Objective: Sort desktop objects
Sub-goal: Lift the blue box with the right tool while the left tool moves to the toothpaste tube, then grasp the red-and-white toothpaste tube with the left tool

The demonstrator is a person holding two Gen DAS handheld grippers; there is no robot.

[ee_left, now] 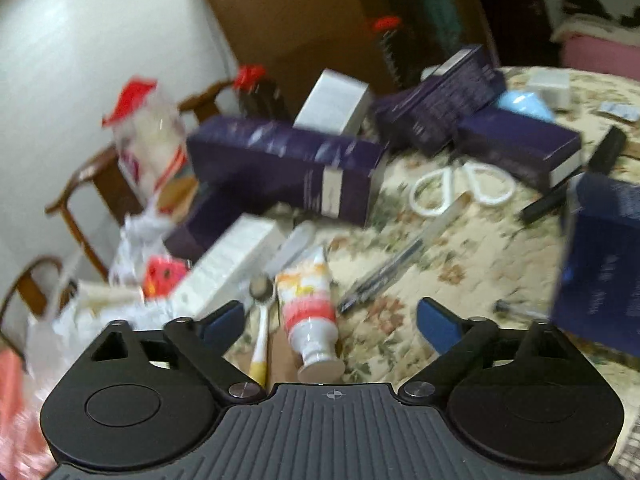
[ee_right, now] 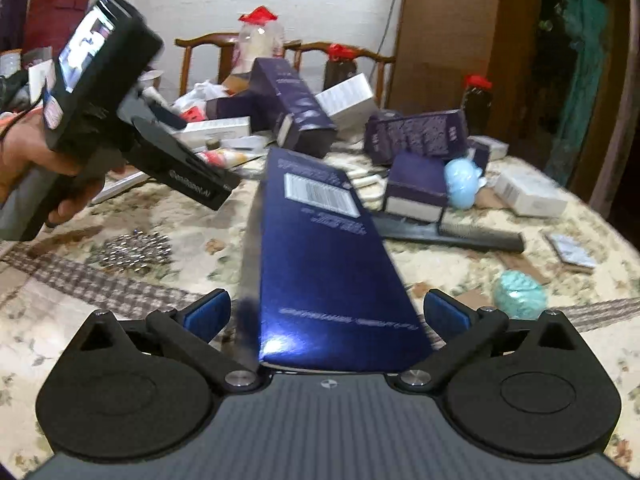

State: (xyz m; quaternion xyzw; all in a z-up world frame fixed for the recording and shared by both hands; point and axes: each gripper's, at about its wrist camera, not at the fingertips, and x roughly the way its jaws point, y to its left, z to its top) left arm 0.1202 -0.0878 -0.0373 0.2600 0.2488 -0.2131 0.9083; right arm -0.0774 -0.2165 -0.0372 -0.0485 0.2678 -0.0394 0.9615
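My left gripper (ee_left: 330,320) is open over the floral tablecloth (ee_left: 440,264). An orange-and-white tube (ee_left: 310,308) and a yellow-handled toothbrush (ee_left: 262,320) lie between its fingers, untouched. My right gripper (ee_right: 326,312) is open, with a long dark blue box (ee_right: 324,248) lying lengthwise between its fingers, barcode end away from me. The pads stand a little apart from the box sides. The same box shows at the right edge of the left wrist view (ee_left: 600,264). The left gripper also shows in the right wrist view (ee_right: 120,112), held in a hand.
Several purple boxes (ee_left: 288,168) and white boxes (ee_left: 228,264) crowd the far side. White-handled scissors (ee_left: 460,188), pens (ee_left: 384,276), a black comb (ee_right: 452,236), a light blue figure (ee_right: 460,184), a teal ball (ee_right: 520,294), metal beads (ee_right: 132,248) lie on the table. Wooden chairs (ee_left: 84,184) stand behind.
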